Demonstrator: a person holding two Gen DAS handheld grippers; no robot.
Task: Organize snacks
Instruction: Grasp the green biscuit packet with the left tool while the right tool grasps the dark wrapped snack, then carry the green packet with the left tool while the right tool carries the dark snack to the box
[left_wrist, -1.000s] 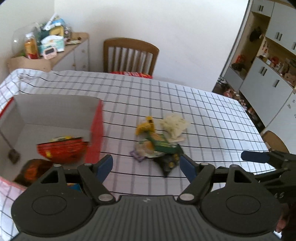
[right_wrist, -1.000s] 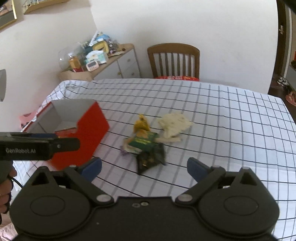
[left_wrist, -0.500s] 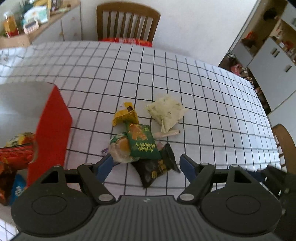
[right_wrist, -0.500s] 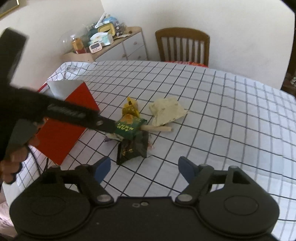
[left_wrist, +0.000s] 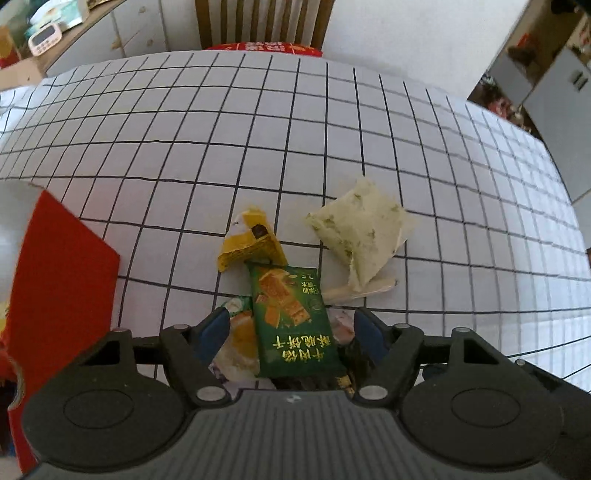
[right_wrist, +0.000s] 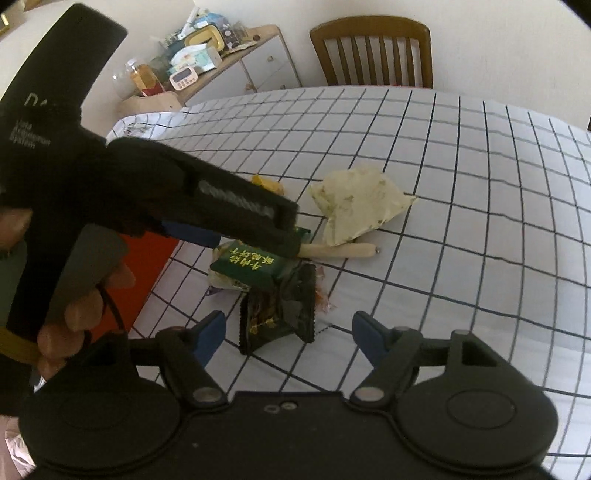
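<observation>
A pile of snack packets lies on the checked tablecloth. A green packet (left_wrist: 291, 317) (right_wrist: 247, 267) lies on top, over a pale orange-and-white one (left_wrist: 238, 339). A yellow packet (left_wrist: 251, 243), a pale cream bag (left_wrist: 362, 229) (right_wrist: 358, 205), a dark packet (right_wrist: 280, 306) and a beige stick (right_wrist: 340, 251) lie around it. My left gripper (left_wrist: 291, 334) is open, its blue fingers either side of the green packet. My right gripper (right_wrist: 288, 332) is open and empty, just short of the dark packet.
A red box (left_wrist: 59, 295) (right_wrist: 147, 273) stands left of the pile, with snacks inside it. A wooden chair (right_wrist: 373, 48) stands at the table's far edge. A cluttered cabinet (right_wrist: 207, 70) is at the far left.
My left gripper has moved forward and down from the box side onto the pile, now straddling the green packet. My right gripper has come closer to the pile.
</observation>
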